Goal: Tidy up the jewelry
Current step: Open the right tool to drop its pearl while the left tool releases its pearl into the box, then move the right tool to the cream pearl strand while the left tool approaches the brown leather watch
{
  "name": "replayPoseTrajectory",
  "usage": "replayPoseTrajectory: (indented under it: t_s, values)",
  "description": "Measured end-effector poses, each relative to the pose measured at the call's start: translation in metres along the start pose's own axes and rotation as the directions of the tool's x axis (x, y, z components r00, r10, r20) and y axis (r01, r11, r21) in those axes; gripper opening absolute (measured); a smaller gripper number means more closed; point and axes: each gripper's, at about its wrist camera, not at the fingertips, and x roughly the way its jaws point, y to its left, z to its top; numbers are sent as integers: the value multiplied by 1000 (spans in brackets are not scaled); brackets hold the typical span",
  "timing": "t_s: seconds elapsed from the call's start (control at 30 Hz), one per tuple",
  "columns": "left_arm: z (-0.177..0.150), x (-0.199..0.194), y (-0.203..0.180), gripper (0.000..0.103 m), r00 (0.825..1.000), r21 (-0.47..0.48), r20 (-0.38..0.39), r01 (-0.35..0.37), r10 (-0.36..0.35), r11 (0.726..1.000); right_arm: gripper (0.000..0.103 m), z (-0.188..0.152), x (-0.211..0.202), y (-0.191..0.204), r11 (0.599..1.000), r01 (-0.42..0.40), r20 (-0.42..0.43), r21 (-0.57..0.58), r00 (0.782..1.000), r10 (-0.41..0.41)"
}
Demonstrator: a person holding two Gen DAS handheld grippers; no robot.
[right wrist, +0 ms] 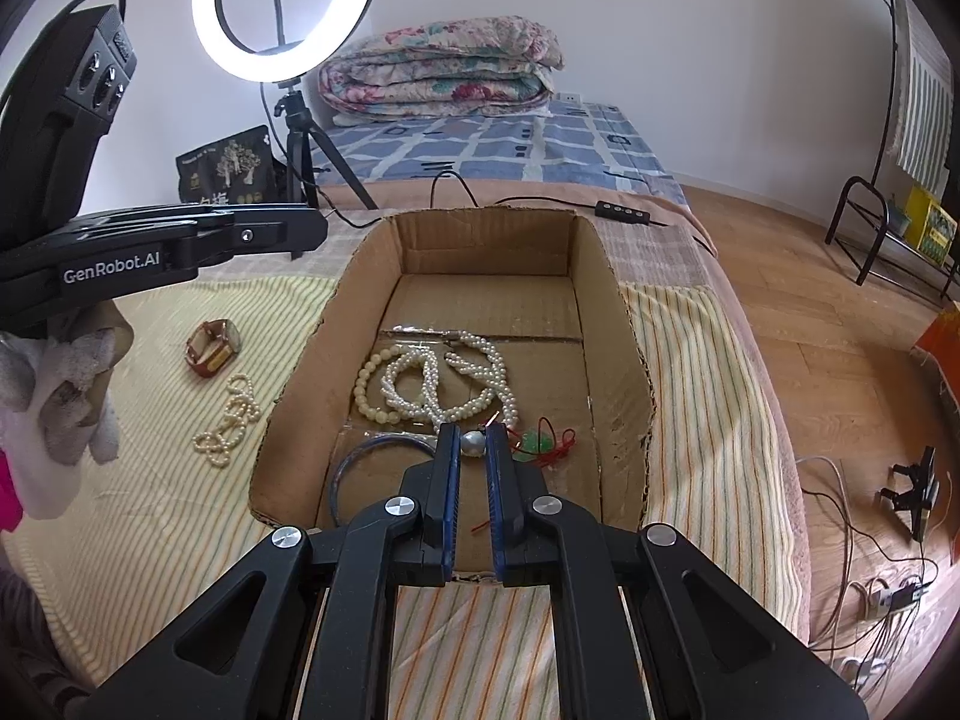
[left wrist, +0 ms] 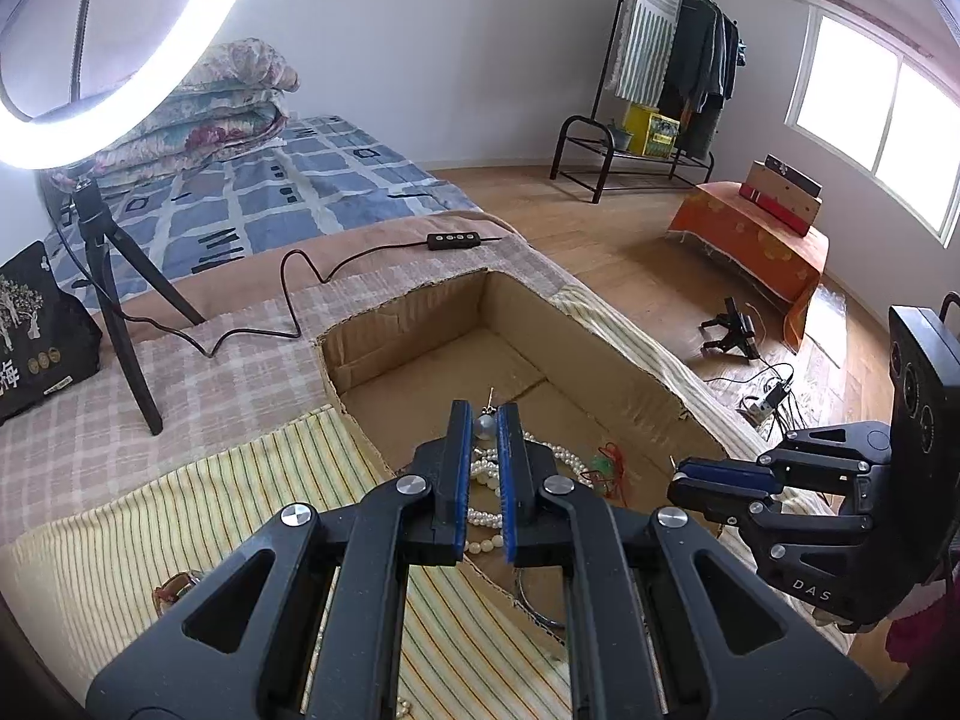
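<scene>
An open cardboard box (right wrist: 606, 276) sits on the bed and holds pearl necklaces (right wrist: 447, 375), a cream bead bracelet (right wrist: 363, 393), a bangle (right wrist: 360, 456) and a green pendant on red cord (right wrist: 531, 441). My left gripper (left wrist: 485, 420) is shut on a silver pearl earring (left wrist: 485, 427) over the box. My right gripper (right wrist: 473, 441) is shut on a silver pearl earring (right wrist: 473, 443) over the box's near end. The right gripper also shows at the right of the left wrist view (left wrist: 684, 477). A pearl strand (right wrist: 231, 417) and a brown bracelet (right wrist: 210, 348) lie on the striped cloth left of the box.
A ring light on a tripod (right wrist: 288, 12) stands behind the box, its cable and remote (right wrist: 624, 211) trailing across the bed. A black bag (right wrist: 231, 171) and folded quilts (right wrist: 438, 69) lie further back. The bed edge drops to the wooden floor (right wrist: 840, 360) on the right.
</scene>
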Motion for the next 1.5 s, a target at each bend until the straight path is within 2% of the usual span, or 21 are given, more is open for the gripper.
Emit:
replayPoseTrajectory:
  t_s: [0.3,0.47,0.5,0.53,0.57,0.6,0.63,0.73,0.8,1.0,1.5]
  values:
    - [3,5,0,6,1000,-12,-6,-16,15,1000,7,1,0,4,1000,-10,-3,-20,1000,10]
    - [4,8,2,7,1000,-16,-9,-20,20,1000,8,2,-1,7,999,12,8,-34,1000,-12]
    - [4,8,2,9,1000,-15,-9,-22,22,1000,12,2,-1,7,999,14,9,-34,1000,-14]
    - [4,8,2,24,1000,-14,-8,-25,25,1000,22,2,-1,7,999,19,13,-35,1000,-19]
    - [4,7,3,45,1000,-16,-4,-28,28,999,29,2,-2,7,999,28,18,-36,999,-27]
    - [4,6,4,52,1000,-20,4,-29,29,999,42,2,-3,7,999,35,25,-36,999,-34]
    - [4,4,5,55,999,-25,15,-29,30,999,52,2,-4,7,999,39,33,-35,999,-38]
    - [5,3,7,55,999,-31,15,-31,31,999,69,2,-7,7,998,45,48,-34,998,-43]
    - [5,1,7,55,999,-29,15,-36,36,999,73,2,-8,8,998,58,55,-39,997,-56]
    - [6,-2,8,55,999,-28,16,-40,40,999,75,4,-9,16,994,83,50,-66,996,-79]
    - [8,-36,26,55,997,-37,34,-66,68,997,75,10,-26,41,996,48,72,-81,996,-43]
